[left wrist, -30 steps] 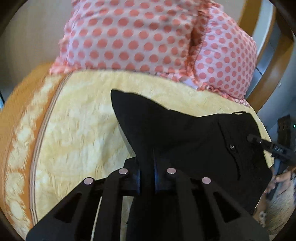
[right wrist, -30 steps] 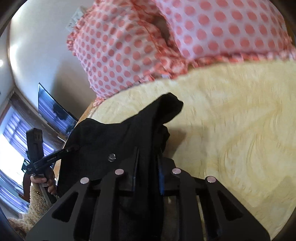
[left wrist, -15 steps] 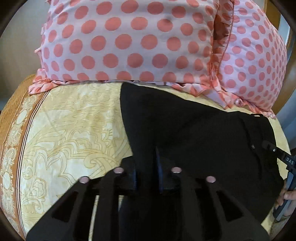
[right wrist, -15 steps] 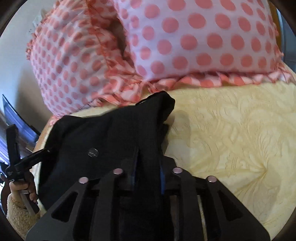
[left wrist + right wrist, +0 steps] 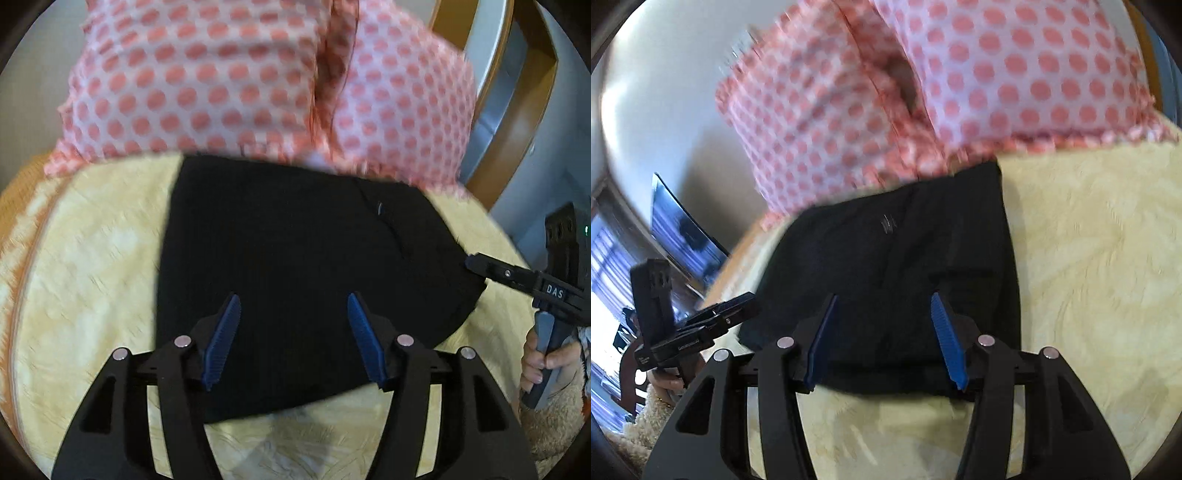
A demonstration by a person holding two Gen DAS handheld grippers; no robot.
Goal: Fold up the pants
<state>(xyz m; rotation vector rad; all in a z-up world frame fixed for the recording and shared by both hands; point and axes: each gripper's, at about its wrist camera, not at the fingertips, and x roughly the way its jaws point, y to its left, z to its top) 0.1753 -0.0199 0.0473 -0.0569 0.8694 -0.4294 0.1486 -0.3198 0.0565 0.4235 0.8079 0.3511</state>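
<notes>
Right claw [image 5: 882, 339] wide open over the pants [image 5: 897, 273]
Black pants lie folded on the yellow bed [image 5: 1089, 280], top edge against the polka-dot pillows [image 5: 923, 92].

Left black two-finger gripper [image 5: 293, 336]: blue-padded jaws spread wide, gripping nothing. Right black two-finger gripper [image 5: 884, 334]: same deal, jaws apart, empty. Both angled downward, side by side.

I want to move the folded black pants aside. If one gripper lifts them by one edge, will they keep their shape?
Probably not. The black pants lie limp and flat on the bedspread, so they look soft and floppy. Lifted by one edge, the layers would likely hang and unfold. They seem light; pushing may bunch them.
</notes>
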